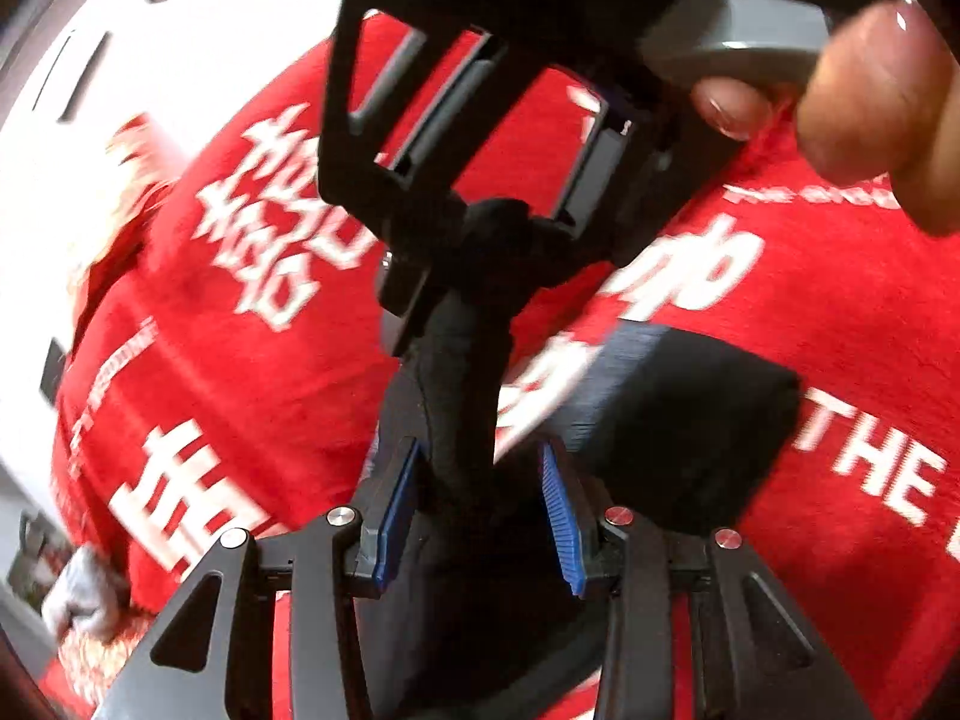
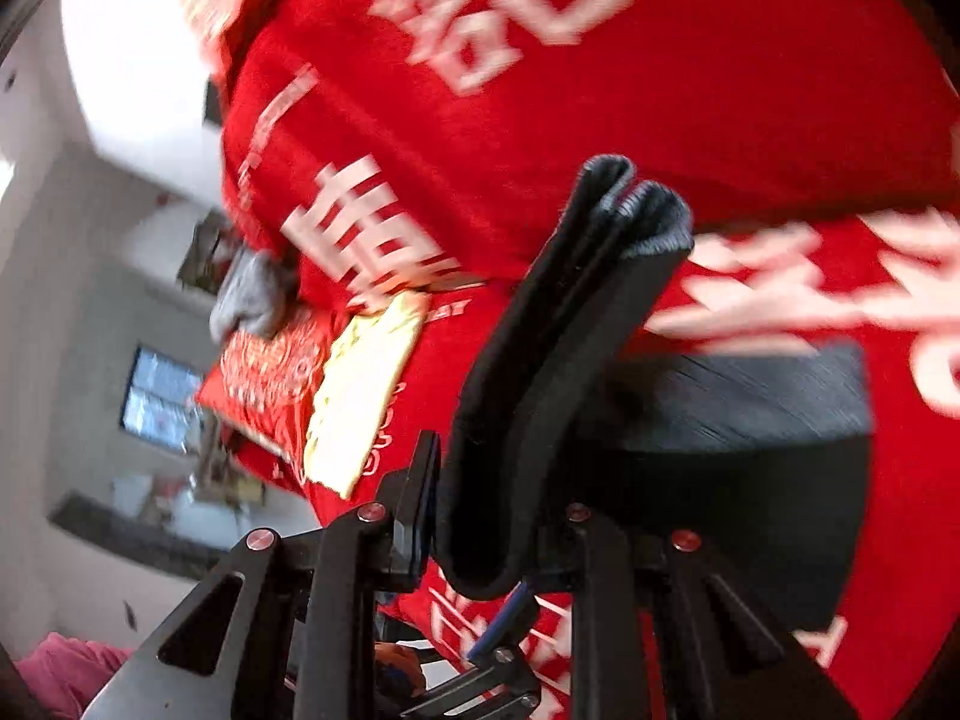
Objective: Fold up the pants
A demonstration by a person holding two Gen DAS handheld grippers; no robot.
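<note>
The black pants (image 1: 690, 420) hang as a folded bundle above a red cloth with white lettering (image 1: 240, 330). My left gripper (image 1: 480, 516) has its blue-padded jaws around a strip of the black fabric (image 1: 456, 396). My right gripper (image 2: 486, 516) is shut on a thick folded band of the pants (image 2: 570, 312), whose grey-edged hem sticks up past the jaws. The right gripper also shows in the left wrist view (image 1: 480, 138), above the strip, with the person's fingers (image 1: 870, 90) on its handle. The rest of the pants (image 2: 750, 420) hangs to the right.
The red cloth (image 2: 660, 90) covers the table. A grey rag (image 2: 252, 294) and a yellow-and-red printed patch (image 2: 360, 384) lie at its left edge. A white wall, a window (image 2: 162, 396) and a pink item (image 2: 60, 672) are off to the left.
</note>
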